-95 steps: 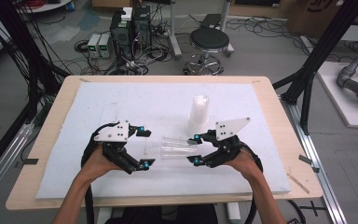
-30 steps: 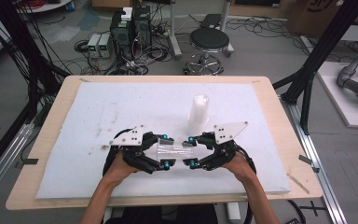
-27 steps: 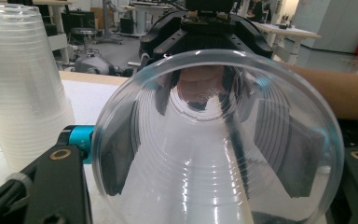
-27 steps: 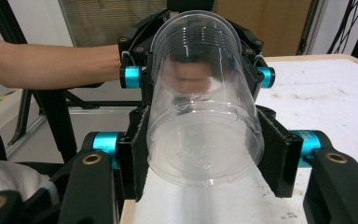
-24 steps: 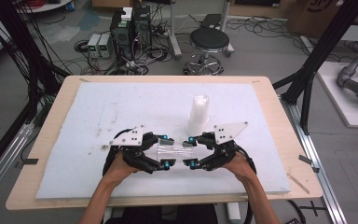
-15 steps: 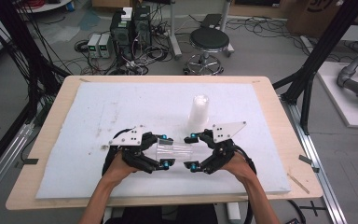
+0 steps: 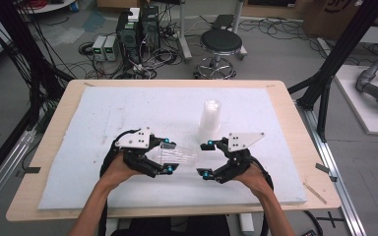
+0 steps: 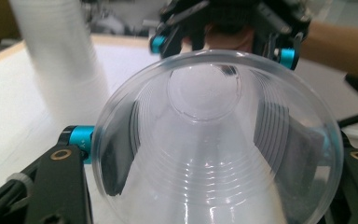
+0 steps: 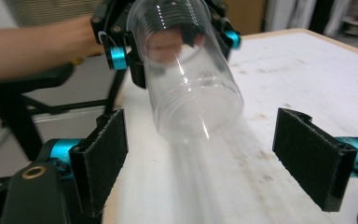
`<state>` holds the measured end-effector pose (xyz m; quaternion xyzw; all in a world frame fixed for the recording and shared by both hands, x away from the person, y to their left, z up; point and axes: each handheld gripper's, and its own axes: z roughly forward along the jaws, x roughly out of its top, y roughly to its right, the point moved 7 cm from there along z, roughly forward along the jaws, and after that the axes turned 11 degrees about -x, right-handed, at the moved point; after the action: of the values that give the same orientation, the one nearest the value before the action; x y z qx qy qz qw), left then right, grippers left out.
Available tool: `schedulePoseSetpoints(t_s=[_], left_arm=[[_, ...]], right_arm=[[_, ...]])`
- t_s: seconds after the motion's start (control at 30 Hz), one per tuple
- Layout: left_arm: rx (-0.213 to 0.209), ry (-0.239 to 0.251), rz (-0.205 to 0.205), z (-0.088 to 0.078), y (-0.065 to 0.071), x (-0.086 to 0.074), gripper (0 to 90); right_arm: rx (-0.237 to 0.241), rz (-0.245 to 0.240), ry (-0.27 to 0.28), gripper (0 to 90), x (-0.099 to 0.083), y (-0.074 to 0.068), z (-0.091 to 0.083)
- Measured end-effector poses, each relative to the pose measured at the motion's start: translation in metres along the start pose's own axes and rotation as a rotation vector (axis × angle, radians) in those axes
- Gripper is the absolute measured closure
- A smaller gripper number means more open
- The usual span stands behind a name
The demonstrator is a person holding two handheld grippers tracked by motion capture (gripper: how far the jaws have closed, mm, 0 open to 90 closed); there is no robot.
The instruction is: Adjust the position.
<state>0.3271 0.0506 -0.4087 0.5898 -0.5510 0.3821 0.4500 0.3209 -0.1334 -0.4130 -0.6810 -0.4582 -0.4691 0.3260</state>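
Observation:
A clear plastic cup lies level above the white mat, rim toward my left gripper, which is shut on its wall near the rim. The left gripper view looks straight into the cup, with the right gripper beyond its base. My right gripper faces the cup's base and stands open. Its jaws have just been opening, and its pads sit wide of the cup without touching it. The left gripper shows behind the cup.
An upright stack of clear cups stands on the white foam mat just behind the right gripper, and shows blurred in the left gripper view. The mat covers a wooden table. Black frame posts flank the table.
The right gripper's jaws have spread apart and come off the cup's base. The cup stays in the left gripper, and neither hand has shifted much.

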Motion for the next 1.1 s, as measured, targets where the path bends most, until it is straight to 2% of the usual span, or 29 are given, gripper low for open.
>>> schedulePoseSetpoints(t_s=[0.03,0.07,0.1,0.13,0.17,0.2,0.23,0.27,0.33,0.37,0.43,0.47,0.73,0.8,0.83,0.87,0.9,1.0,1.03,1.07,1.1], left_arm=[[0.0,0.0,0.0,0.0,0.0,0.0,31.0],[0.011,-0.047,-0.005,-0.004,-0.005,0.0,31.0],[0.016,-0.073,-0.007,-0.006,-0.007,0.0,31.0],[0.02,-0.096,-0.01,-0.008,-0.009,0.0,31.0],[0.023,-0.119,-0.016,-0.01,-0.011,0.0,31.0],[0.024,-0.148,-0.013,-0.012,-0.013,0.0,31.0],[0.024,-0.148,-0.013,-0.012,-0.013,0.0,31.0],[0.028,-0.199,-0.018,-0.015,-0.017,0.0,31.0],[0.034,-0.262,-0.02,-0.019,-0.022,-0.002,30.8],[0.034,-0.262,-0.02,-0.019,-0.022,-0.002,30.9],[0.041,-0.332,-0.045,-0.023,-0.03,-0.003,30.9],[0.043,-0.354,-0.041,-0.025,-0.033,-0.003,30.8],[0.046,-0.485,-0.064,-0.03,-0.048,0.002,30.8],[0.042,-0.527,-0.067,-0.03,-0.051,0.002,30.9],[0.042,-0.527,-0.067,-0.03,-0.051,0.002,30.8],[0.046,-0.572,-0.071,-0.03,-0.055,0.002,30.8],[0.043,-0.597,-0.072,-0.03,-0.056,0.002,30.8],[0.043,-0.647,-0.08,-0.031,-0.061,0.002,30.8],[0.043,-0.647,-0.08,-0.031,-0.061,0.002,30.8],[0.042,-0.684,-0.078,-0.031,-0.063,0.002,30.9],[0.042,-0.684,-0.078,-0.031,-0.063,0.002,30.9]], right_arm=[[0.0,0.0,0.0,17.7,0.0,0.0,0.0],[-0.05,0.008,-0.007,17.7,-0.006,0.004,-0.002],[-0.076,0.019,-0.007,17.7,-0.008,0.006,-0.003],[-0.074,0.066,-0.043,17.7,-0.013,0.003,-0.006],[-0.152,0.026,-0.006,17.7,-0.014,0.013,-0.006],[-0.155,0.048,-0.018,17.7,-0.018,0.012,-0.007],[-0.167,0.105,-0.054,17.7,-0.023,0.01,-0.01],[-0.209,0.06,-0.021,17.7,-0.024,0.017,-0.01],[-0.255,0.087,-0.027,17.8,-0.029,0.021,-0.014],[-0.255,0.087,-0.027,17.8,-0.029,0.021,-0.014],[-0.316,0.124,-0.045,17.8,-0.036,0.026,-0.018],[-0.337,0.123,-0.049,17.7,-0.039,0.028,-0.019],[-0.503,0.175,-0.093,17.7,-0.059,0.043,-0.028],[-0.538,0.183,-0.101,17.7,-0.065,0.047,-0.031],[-0.552,0.192,-0.112,17.7,-0.068,0.049,-0.032],[-0.565,0.187,-0.114,17.7,-0.07,0.051,-0.034],[-0.578,0.195,-0.119,17.7,-0.073,0.052,-0.035],[-0.605,0.197,-0.126,17.7,-0.08,0.055,-0.039],[-0.614,0.197,-0.128,17.7,-0.081,0.057,-0.041],[-0.623,0.205,-0.133,17.7,-0.083,0.057,-0.042],[-0.623,0.205,-0.133,17.7,-0.083,0.057,-0.042]])
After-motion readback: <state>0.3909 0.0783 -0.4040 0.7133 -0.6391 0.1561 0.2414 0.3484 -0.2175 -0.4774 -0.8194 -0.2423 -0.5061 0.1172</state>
